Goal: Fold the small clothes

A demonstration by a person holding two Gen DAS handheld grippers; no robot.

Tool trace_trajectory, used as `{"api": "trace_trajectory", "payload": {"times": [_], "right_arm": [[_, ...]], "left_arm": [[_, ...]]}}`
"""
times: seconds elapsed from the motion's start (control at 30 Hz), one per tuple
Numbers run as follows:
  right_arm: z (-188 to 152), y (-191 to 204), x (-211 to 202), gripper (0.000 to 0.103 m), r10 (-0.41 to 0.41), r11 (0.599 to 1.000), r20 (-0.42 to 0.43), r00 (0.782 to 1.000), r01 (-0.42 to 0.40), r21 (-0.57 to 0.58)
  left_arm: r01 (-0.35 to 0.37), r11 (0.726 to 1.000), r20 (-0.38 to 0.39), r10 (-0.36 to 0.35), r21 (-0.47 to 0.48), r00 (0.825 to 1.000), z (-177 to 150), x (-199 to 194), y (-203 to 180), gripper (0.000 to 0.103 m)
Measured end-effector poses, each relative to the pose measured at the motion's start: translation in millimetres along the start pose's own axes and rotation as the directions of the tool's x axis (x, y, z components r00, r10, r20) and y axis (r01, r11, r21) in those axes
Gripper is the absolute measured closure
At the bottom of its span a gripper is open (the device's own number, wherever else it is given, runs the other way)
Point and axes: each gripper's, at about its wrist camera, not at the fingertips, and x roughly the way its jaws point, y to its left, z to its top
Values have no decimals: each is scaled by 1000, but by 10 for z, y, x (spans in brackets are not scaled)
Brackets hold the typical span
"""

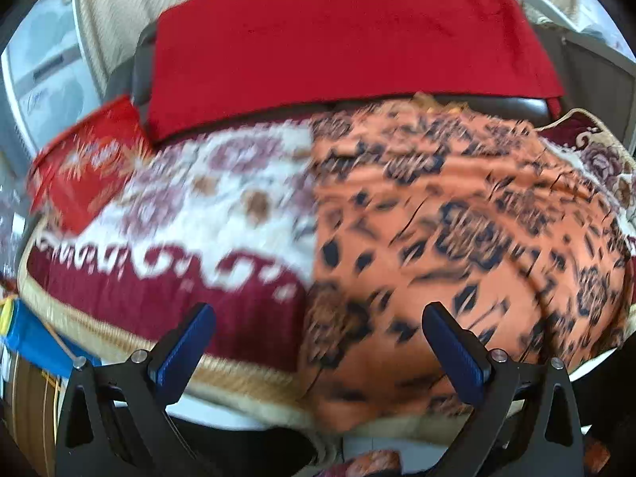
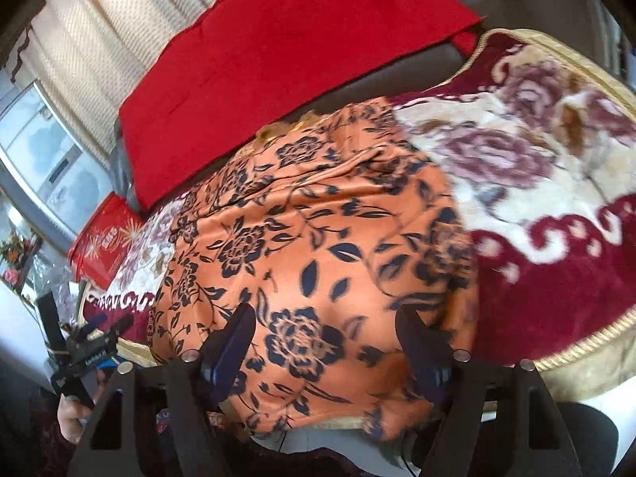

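Satiny orange floral garment lies rumpled on plush patterned blanket.

Legible text: none.

Red box, left of the patterned blanket: gold characters and starburst marks on its lid, too small and blurred to read in the right wrist view; smeared by motion blur in the left wrist view.

Pale appliance at the left edge: a faint cursive mark on its front, not readable.

Left gripper, seen from the right wrist view: a small white label on its dark body, lettering too small to make out.
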Motion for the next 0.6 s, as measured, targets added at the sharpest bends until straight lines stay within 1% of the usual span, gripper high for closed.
{"api": "trace_trajectory", "payload": {"times": [0.17, 0.23, 0.3, 0.37, 0.47, 0.57, 0.6], "right_arm": [[-137, -353, -131, 26, -30, 995, -6, 1000, 30, 90], [-185, -493, -146, 26, -44, 990, -12, 999, 45, 130], [-226, -584, -124, 26, -38, 985, -25, 999, 42, 165], [-281, -597, -89, 26, -29, 982, -38, 999, 36, 188], [-304, -556, -4, 26, -21, 982, -58, 998, 32, 185], [-330, -450, 68, 26, -15, 986, -73, 997, 27, 164], [-331, -428, 85, 26, -14, 987, -76, 997, 26, 157]], "left_arm": [[-25, 998, -78, 21, -50, 997, -310, 112, 293, 0], [-25, 997, -104, 17, -76, 994, -391, 158, 386, 0], [-16, 993, -135, 1, -114, 991, -451, 215, 477, 0], [3, 987, -155, -28, -158, 988, -487, 251, 541, 0], [48, 976, -158, -83, -215, 984, -523, 276, 607, 0], [85, 970, -149, -121, -229, 981, -538, 305, 611, 0], [88, 970, -144, -123, -227, 982, -541, 310, 612, 4]]}}
